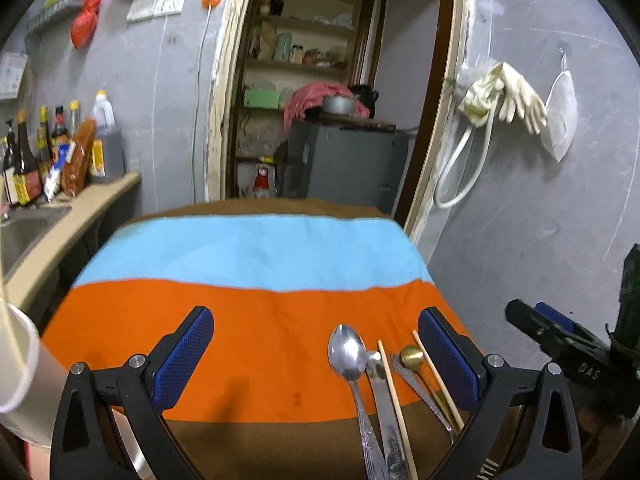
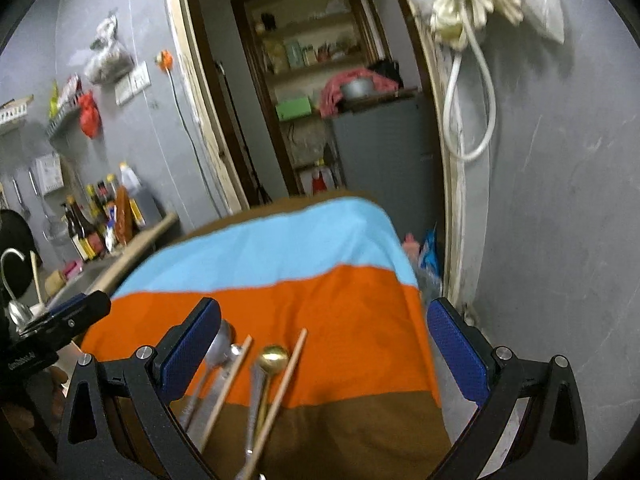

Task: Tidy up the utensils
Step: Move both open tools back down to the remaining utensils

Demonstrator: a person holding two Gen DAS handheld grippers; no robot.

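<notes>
Several utensils lie side by side on the striped cloth near its front right: a silver spoon point(image 1: 347, 354) point(image 2: 218, 346), a flat steel knife point(image 1: 384, 408), two wooden chopsticks point(image 1: 394, 396) point(image 2: 286, 380), and a small gold-bowled spoon point(image 1: 412, 356) point(image 2: 273, 357). My left gripper point(image 1: 316, 352) hovers open above the cloth, the utensils lying between its fingers toward the right one. My right gripper point(image 2: 324, 356) is also open, with the utensils near its left finger. Nothing is held.
The table point(image 1: 256, 248) wears a brown, blue and orange cloth. A counter point(image 1: 80, 208) with a sink and sauce bottles point(image 1: 60, 148) stands at left. A white cup point(image 1: 16, 364) sits at the left edge. A doorway with shelves lies behind; grey wall at right.
</notes>
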